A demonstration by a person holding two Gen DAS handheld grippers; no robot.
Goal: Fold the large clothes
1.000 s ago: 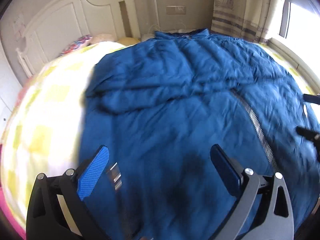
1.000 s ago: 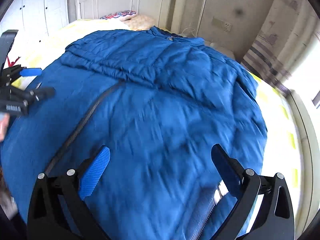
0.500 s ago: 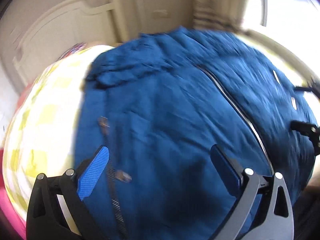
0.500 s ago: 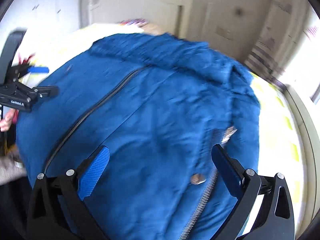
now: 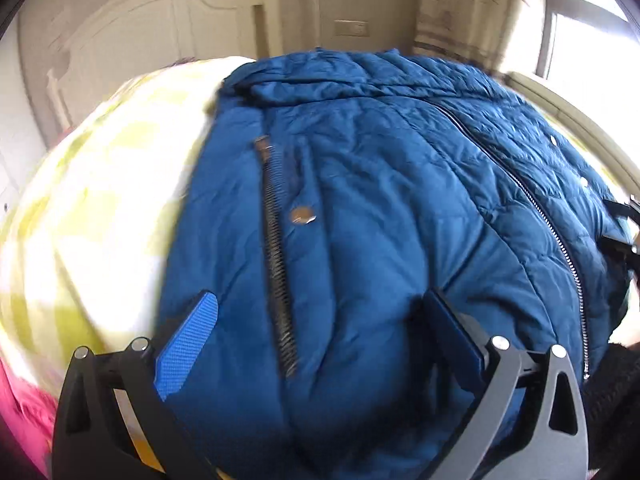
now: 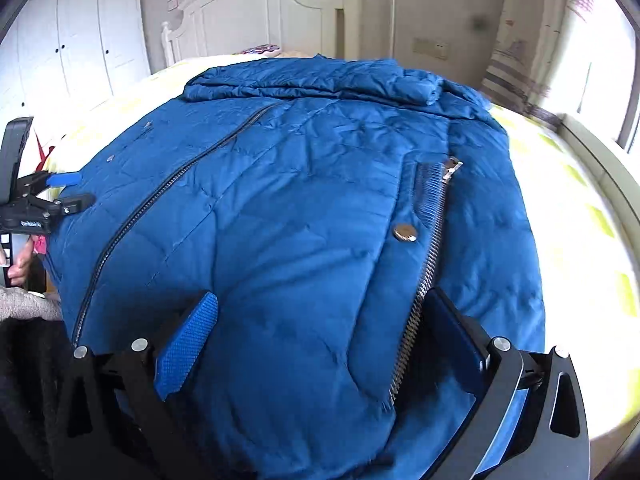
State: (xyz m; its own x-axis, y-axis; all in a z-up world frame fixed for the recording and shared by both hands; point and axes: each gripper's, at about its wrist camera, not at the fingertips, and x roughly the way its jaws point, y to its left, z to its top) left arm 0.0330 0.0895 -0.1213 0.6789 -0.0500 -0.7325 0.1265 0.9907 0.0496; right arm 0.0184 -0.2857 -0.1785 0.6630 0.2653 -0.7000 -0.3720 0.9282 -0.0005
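A large blue quilted jacket (image 5: pixel 380 200) (image 6: pixel 280 200) lies spread face up on the bed, collar toward the headboard. Its central zipper (image 5: pixel 532 200) (image 6: pixel 160 200) is closed. My left gripper (image 5: pixel 320 336) is open over the hem on the jacket's left side, its fingers either side of a pocket zipper (image 5: pixel 276 240) and a snap button (image 5: pixel 303 215). My right gripper (image 6: pixel 320 340) is open low over the hem on the other side, beside the second pocket zipper (image 6: pixel 428 248). Each gripper appears in the other's view: left gripper (image 6: pixel 78 189), right gripper (image 5: pixel 614 226).
The bed has a yellow-and-white checked cover (image 5: pixel 100 200) (image 6: pixel 580 200) and a white headboard (image 6: pixel 260 8). White wardrobes (image 6: pixel 80 40) stand at the left, a curtain (image 6: pixel 516 40) and window (image 5: pixel 580 40) at the right. A hand (image 6: pixel 18 264) and dark sleeve (image 6: pixel 24 360) are at the left edge.
Both grippers have drawn back toward the jacket's hem and dropped lower. The pocket zippers and snaps have come into view between the fingers. Both stay open.
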